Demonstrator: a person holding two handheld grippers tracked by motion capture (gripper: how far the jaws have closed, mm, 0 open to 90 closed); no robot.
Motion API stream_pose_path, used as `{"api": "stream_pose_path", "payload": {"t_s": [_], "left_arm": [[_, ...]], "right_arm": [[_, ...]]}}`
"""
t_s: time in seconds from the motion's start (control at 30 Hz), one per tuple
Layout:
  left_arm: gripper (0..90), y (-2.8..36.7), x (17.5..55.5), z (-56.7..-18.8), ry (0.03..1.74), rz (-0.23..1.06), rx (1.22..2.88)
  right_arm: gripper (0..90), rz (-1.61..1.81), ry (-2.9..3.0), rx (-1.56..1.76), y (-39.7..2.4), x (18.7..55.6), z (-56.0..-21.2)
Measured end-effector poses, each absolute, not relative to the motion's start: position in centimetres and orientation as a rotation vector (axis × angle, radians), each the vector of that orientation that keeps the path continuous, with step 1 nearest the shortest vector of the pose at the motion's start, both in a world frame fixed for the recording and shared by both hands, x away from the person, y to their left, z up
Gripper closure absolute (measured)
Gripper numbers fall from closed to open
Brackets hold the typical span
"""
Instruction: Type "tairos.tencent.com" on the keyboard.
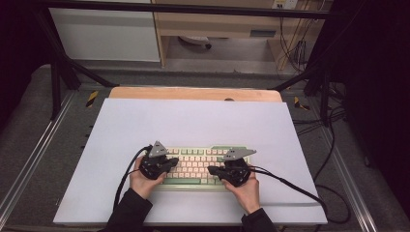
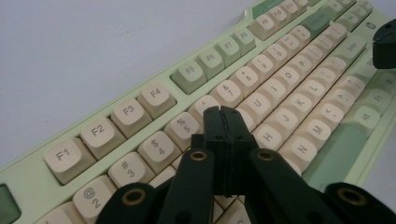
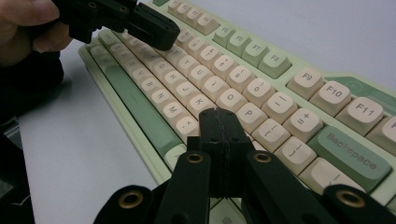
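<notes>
Left gripper [image 2: 223, 112]: jaws pressed together with nothing between them, tips hovering over the number row near the 5 and 6 keys, seen in the left gripper view.
Right gripper [image 3: 219, 114]: jaws likewise closed flat against each other and empty, tips above the keys just beside P and the semicolon, in the right gripper view.
Left hand [image 1: 140, 180]: held its tool at about 7 o'clock on the sheet, in the high view, over the keyboard's left end.
Right hand [image 1: 246, 188]: held its tool at about 5 o'clock, over the keyboard's right end.
Keyboard [image 1: 198, 166]: pale green case with cream and green keycaps, lay flat at 6 o'clock on the sheet, long side across the person, between and under both tools.
Cables [image 1: 290, 186]: black, trailed from each tool toward the near edge.
White sheet [image 1: 193, 121]: covered most of the table.
Wooden table [image 1: 193, 93]: a strip of its edge showed at 12 o'clock beyond the sheet.
</notes>
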State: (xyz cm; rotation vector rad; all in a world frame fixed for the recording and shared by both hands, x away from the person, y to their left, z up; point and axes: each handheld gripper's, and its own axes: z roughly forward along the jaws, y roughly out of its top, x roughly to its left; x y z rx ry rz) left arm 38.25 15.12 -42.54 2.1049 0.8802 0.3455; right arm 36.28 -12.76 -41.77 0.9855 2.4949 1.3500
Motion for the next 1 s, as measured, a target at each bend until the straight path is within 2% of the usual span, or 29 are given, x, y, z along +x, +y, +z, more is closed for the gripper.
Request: {"api": "stream_pose_path", "payload": {"t_s": [0.6, 1.0], "left_arm": [[90.0, 14.7, 38.3, -43.2, 0.871, 0.345, 2.121], [90.0, 15.1, 37.4, -42.0, 0.836, 0.348, 2.104]], "right_arm": [[90.0, 1.346, 2.501, 0.986, -12.8, 36.3, -41.8], [90.0, 1.348, 2.495, 0.978, -12.9, 36.2, -41.7]]}}
